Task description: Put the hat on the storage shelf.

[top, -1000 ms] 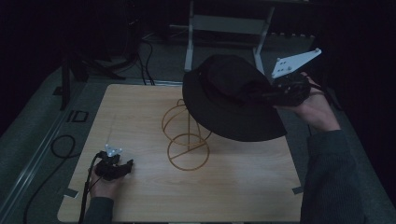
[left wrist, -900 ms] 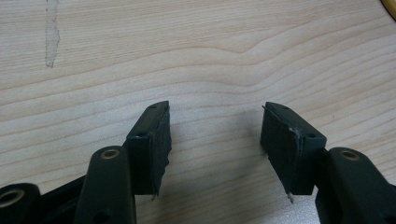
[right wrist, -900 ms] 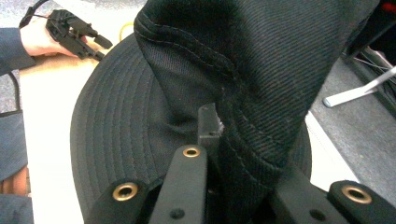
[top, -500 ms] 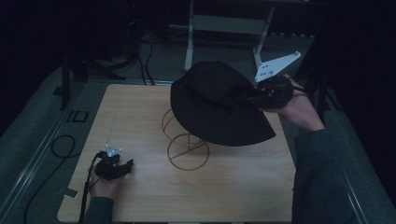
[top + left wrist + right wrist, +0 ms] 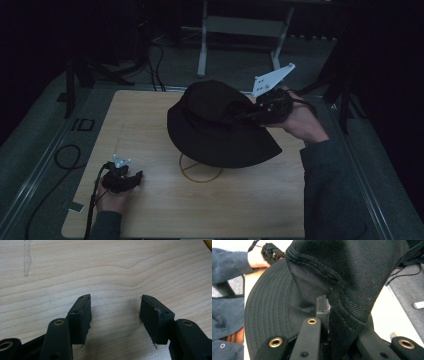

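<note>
We see that the black hat (image 5: pixel 220 125), pinched in the right gripper (image 5: pixel 257 111), has moved left and lower, now over the wire stand (image 5: pixel 200 172). It seems nearly placed. The left gripper (image 5: pixel 131 178) stays open and empty on the desk (image 5: pixel 150 215).

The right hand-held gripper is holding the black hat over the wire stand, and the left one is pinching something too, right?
Not quite. The right hand-held gripper does hold the black hat over the wire stand, but the left hand-held gripper pinches nothing. The left gripper view shows its jaws open with bare table between them.
</note>
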{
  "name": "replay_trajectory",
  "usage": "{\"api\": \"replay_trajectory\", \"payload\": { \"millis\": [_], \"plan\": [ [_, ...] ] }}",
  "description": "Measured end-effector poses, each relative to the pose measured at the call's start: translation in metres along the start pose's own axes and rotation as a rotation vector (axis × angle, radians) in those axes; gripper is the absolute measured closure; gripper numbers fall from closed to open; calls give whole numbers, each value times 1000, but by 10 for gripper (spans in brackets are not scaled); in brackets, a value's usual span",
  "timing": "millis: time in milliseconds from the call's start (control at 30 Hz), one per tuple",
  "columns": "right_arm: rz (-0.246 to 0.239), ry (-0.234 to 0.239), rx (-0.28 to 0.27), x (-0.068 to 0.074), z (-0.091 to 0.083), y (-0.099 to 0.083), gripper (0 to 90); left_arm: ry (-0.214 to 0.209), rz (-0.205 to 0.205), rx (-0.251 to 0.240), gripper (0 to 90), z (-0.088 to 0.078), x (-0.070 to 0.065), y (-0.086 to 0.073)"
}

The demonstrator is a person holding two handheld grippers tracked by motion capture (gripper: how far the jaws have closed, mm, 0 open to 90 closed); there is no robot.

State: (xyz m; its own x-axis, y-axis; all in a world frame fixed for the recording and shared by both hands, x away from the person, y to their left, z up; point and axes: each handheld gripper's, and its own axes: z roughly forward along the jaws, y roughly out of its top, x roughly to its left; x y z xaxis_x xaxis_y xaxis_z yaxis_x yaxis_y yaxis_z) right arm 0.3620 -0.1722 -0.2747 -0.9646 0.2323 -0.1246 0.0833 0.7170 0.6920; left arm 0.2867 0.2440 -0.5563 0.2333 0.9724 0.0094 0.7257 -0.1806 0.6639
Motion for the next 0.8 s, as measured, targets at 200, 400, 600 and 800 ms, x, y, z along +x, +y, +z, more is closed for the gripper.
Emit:
{"api": "replay_trajectory", "payload": {
  "millis": [200,400,600,800],
  "plan": [
    [1,19,26,1,12,1,837,0,0,1,434,0,0,0],
    [3,33,83,1,31,2,815,-1,-1,0,433,0,0,0],
    [10,32,142,2,50,4,766,-2,-1,2,433,0,0,0],
    [61,-7,149,-3,59,4,539,-3,0,3,433,0,0,1]
  ]
}}
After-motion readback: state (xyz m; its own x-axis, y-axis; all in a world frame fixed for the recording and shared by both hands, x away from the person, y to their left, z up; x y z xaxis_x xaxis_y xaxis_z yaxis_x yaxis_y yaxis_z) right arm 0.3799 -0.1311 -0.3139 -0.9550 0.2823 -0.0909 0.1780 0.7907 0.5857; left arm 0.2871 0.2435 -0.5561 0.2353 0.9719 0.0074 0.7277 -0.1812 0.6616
